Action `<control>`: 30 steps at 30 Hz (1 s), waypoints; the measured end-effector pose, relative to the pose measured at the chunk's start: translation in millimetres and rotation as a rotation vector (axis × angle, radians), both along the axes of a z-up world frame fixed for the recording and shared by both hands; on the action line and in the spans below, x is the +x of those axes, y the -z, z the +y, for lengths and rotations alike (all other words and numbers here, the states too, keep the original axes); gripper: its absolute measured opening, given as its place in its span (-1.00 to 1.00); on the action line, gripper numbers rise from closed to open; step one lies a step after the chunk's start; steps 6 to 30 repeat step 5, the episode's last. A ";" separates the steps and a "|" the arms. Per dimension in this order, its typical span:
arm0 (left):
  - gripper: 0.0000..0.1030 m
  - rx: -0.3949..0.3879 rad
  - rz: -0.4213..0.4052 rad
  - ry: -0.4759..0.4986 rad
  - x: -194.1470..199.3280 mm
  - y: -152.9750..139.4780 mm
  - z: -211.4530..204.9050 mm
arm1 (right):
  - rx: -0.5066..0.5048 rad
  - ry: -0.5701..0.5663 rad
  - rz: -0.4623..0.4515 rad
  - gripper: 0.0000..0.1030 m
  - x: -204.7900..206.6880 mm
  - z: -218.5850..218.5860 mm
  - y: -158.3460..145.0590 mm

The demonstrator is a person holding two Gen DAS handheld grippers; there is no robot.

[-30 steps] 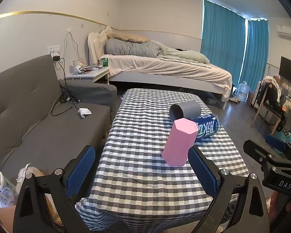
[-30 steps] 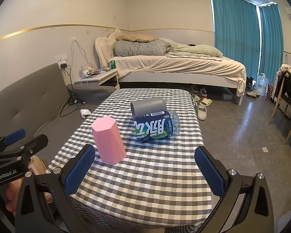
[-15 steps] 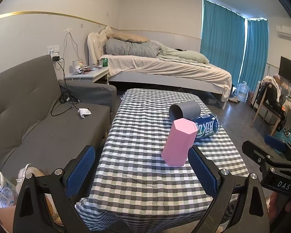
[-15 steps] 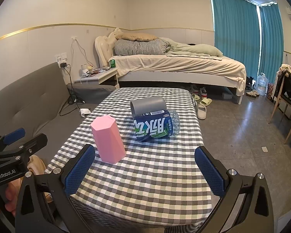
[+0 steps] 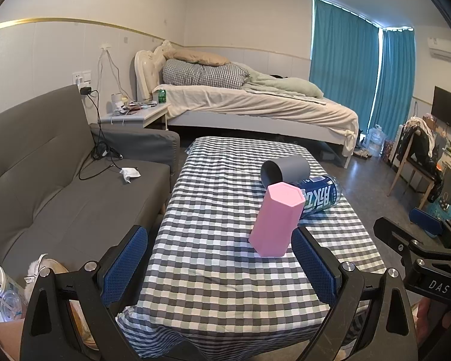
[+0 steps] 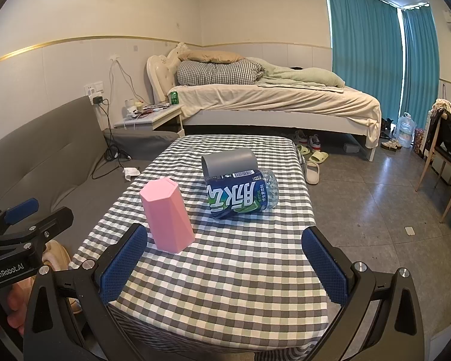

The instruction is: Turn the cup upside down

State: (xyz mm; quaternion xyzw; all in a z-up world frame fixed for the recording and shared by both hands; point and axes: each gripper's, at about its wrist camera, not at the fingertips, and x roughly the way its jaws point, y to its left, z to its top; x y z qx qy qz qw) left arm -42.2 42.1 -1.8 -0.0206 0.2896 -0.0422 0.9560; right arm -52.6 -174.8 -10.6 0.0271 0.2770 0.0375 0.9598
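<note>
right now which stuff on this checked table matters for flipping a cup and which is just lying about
For the job:
- grey round cup lying on its side
- pink six-sided cup standing with closed end up
- left tool, open
- right tool, open

Lying about:
- blue-labelled plastic bottle on its side, against the grey cup
- checked tablecloth
- grey sofa

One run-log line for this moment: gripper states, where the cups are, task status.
left hand-held gripper: open | right hand-held gripper: open | pink cup: standing on table | grey cup: on side by bottle | no contact
</note>
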 end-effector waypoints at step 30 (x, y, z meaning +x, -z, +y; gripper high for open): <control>0.93 0.000 -0.002 0.000 0.5 0.3 -0.8 | 0.000 0.001 0.001 0.99 0.0 -0.1 0.1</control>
